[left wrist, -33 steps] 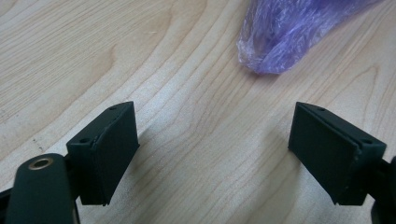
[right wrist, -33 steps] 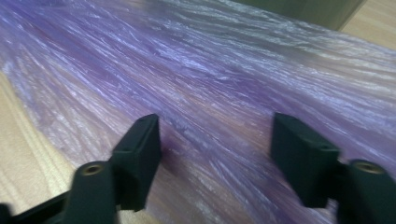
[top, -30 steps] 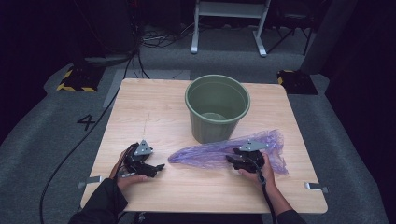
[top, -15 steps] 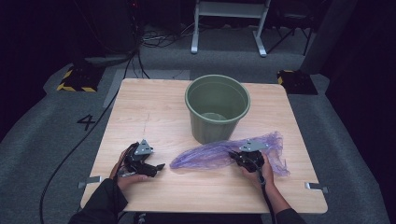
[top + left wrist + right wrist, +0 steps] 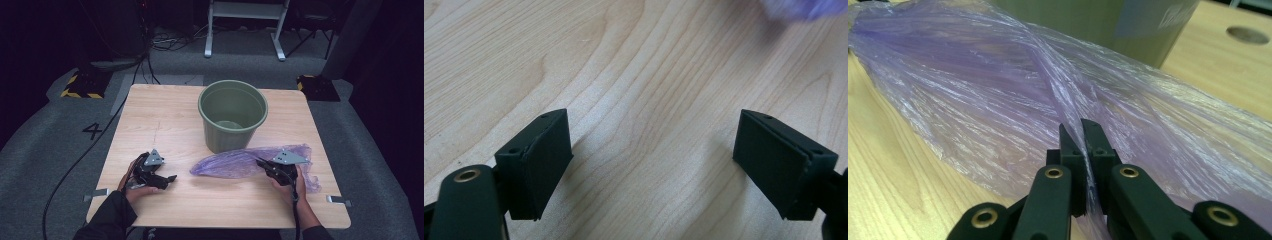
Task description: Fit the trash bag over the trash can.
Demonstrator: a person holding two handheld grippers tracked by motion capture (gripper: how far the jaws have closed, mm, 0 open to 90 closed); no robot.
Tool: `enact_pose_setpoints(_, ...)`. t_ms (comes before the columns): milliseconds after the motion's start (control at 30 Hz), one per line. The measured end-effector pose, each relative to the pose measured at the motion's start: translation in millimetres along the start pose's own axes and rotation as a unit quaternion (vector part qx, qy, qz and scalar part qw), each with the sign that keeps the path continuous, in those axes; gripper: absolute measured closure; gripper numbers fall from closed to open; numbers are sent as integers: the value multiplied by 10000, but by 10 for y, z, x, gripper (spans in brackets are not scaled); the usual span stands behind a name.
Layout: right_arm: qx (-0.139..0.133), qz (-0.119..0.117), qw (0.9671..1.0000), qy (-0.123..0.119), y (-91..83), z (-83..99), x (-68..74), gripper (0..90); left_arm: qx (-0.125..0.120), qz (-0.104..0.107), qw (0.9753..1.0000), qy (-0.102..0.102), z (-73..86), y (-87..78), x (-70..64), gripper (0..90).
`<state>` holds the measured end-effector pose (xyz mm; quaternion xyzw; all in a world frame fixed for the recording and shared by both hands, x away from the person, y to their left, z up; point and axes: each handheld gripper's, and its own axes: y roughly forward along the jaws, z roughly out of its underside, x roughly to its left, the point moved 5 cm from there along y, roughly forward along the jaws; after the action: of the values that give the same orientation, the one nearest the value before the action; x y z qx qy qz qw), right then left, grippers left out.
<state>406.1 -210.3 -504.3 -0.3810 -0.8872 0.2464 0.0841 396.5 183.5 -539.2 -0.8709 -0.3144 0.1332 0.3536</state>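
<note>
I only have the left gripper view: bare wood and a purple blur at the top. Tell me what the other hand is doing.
Observer: The right tongs are shut on the purple plastic bag, pinching a fold of its film.
Operator: Say where that bag lies.
Observer: It lies flat on the table, stretched leftward from the right tongs, just in front of a green bucket.
Operator: Report the bucket's state.
Observer: It stands upright, with no bag lining it.
Operator: Now place my tongs.
Observer: The left tongs are open, low over the table's near left part, apart from the bag's tip.
</note>
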Motion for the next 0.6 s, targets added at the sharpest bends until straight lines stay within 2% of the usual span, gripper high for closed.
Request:
enact_pose_setpoints(133, -136, 43, 9998, -152, -98, -51, -19, 900, 1, -5, 10000, -11, 0, 0, -2, 152)
enact_pose_setpoints(333, -383, -28, 9988, -293, -246, -118, 5, 900, 3, -27, 10000, -15, -11, 9, 5, 152)
enact_pose_setpoints(400, -529, -98, 9982, -268, -315, -169, 25, 900, 16, -14, 10000, -9, -14, 11, 10, 152)
enact_pose_setpoints(600, -778, -56, 9962, -398, -463, -319, 67, 900, 9, -57, 10000, -70, -20, 21, 2, 146)
